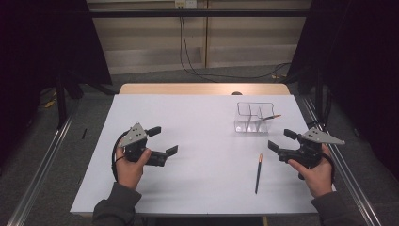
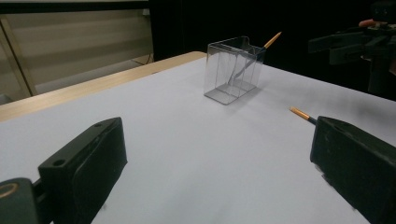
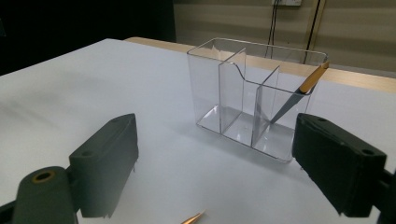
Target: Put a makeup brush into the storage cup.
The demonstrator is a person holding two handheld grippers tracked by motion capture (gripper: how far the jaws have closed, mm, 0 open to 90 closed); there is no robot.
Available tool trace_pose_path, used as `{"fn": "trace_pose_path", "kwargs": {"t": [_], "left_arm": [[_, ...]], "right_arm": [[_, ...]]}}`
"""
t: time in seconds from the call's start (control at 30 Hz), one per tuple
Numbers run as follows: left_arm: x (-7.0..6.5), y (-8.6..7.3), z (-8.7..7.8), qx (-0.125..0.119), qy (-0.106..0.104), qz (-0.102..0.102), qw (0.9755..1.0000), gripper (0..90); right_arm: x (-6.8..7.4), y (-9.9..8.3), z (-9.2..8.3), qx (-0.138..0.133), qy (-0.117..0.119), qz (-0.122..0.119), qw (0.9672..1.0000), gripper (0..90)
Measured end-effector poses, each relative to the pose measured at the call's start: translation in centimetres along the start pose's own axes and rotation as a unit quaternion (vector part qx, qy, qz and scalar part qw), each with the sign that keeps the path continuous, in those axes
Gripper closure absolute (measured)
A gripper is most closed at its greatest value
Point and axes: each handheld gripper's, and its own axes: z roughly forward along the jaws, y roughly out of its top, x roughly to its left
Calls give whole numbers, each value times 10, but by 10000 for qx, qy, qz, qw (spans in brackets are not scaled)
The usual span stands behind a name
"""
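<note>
— What did we see on the surface [image 1: 197, 122]?

— We saw a white sheet covering it, with a strip of bare wood along the far edge. A clear plastic organizer [image 1: 254, 118], split into compartments by thin walls, stood right of centre toward the far side. One pencil [image 3: 299, 95] leaned inside its right-end compartment, the orange end poking up over the rim.

— And was anything lying loose?

— Yes. A second pencil [image 1: 258, 173] lay flat on the white sheet, nearer to us than the organizer, its orange end pointing toward the far side. It sat just beside the right gripper [image 1: 284, 140], on that gripper's inner side, touching nothing.

— How were the grippers held?

— We saw the left gripper [image 1: 163, 140] held in the left hand [image 1: 128, 165] over the left half of the surface, its jaws spread wide and holding nothing. The right gripper sat in the right hand [image 1: 317, 175] near the right edge, its jaws likewise spread apart and empty, aimed toward the organizer. The two grippers were well apart.
</note>
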Motion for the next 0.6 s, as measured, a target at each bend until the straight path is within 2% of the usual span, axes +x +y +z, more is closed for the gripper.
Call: {"fn": "trace_pose_path", "kwargs": {"t": [0.23,0.33,0.37,0.6], "left_arm": [[0,-1,1,4,-41,-34,10000,33],[0,-1,1,9,-39,-24,10000,33],[1,-2,1,-27,-106,-24,9999,33],[1,-2,0,26,-104,23,9999,33]], "right_arm": [[7,0,-2,50,24,-207,9998,142],[9,-2,-3,69,41,-223,9997,140],[9,-2,-3,75,52,-210,9997,140],[10,-2,-7,72,58,-209,9997,139]]}}
